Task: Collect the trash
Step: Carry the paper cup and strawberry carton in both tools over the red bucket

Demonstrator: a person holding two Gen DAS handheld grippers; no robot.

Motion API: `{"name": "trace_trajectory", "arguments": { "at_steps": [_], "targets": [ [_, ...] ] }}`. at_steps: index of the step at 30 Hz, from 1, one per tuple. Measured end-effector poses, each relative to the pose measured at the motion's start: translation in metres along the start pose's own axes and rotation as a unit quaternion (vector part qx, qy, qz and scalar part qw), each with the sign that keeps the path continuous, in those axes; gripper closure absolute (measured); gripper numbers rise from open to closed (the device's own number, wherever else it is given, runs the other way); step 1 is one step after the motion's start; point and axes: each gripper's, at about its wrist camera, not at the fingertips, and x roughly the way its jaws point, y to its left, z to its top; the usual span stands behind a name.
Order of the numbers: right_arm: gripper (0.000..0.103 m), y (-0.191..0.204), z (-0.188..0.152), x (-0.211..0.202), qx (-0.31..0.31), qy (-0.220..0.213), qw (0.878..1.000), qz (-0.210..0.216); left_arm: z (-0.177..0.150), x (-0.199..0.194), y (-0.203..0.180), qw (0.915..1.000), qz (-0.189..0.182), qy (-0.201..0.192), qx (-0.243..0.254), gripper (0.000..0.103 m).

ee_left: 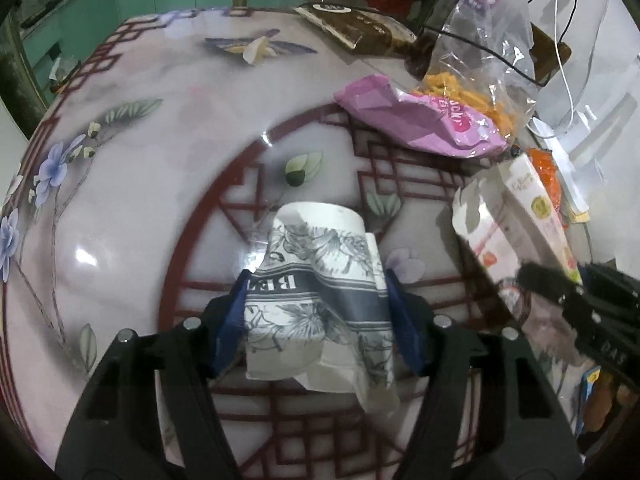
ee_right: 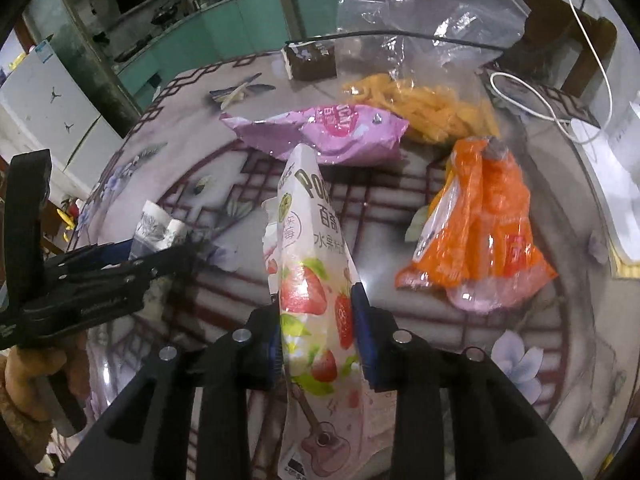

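left gripper (ee_left: 316,300): clamped on crumpled floral paper wrapper (ee_left: 320,280), just over the table (ee_left: 140,220) | right gripper (ee_right: 316,344): clamped on strawberry Pocky pouch (ee_right: 312,280), held upright | done: two pieces in hand | left: pink Pocky wrapper (ee_right: 324,132), orange wrapper (ee_right: 480,224), clear bag of orange snacks (ee_right: 420,108) on table | bin: not in view

A crumpled white paper wrapper (ee_left: 320,292) bears grey flowers and a navy band, near a glossy pink snack packet (ee_left: 424,120) and a crinkled orange plastic bag (ee_right: 480,220).
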Motion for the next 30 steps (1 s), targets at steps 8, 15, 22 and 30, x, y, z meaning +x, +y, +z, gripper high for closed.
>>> {"name": "trace_trajectory", "arguments": {
  "at_steps": [8, 15, 22, 30],
  "targets": [
    [0.074, 0.018, -0.016, -0.029, 0.021, -0.021, 1.0, 0.003, -0.022, -0.038, -0.003, 0.9998, -0.004, -0.016, 0.013, 0.043],
    [0.073, 0.059, -0.047, -0.067, 0.029, -0.044, 0.998, 0.016, -0.054, -0.099, -0.01, 0.9988, -0.006, -0.039, 0.028, 0.042],
    [0.073, 0.087, -0.076, -0.099, 0.041, -0.062, 0.997, 0.021, -0.095, -0.162, -0.01, 0.9974, -0.006, -0.068, 0.023, 0.042],
    [0.073, 0.109, -0.09, -0.131, 0.037, -0.09, 0.995, 0.019, -0.118, -0.217, -0.011, 0.9928, -0.001, -0.113, 0.04, 0.042]
  ]
}}
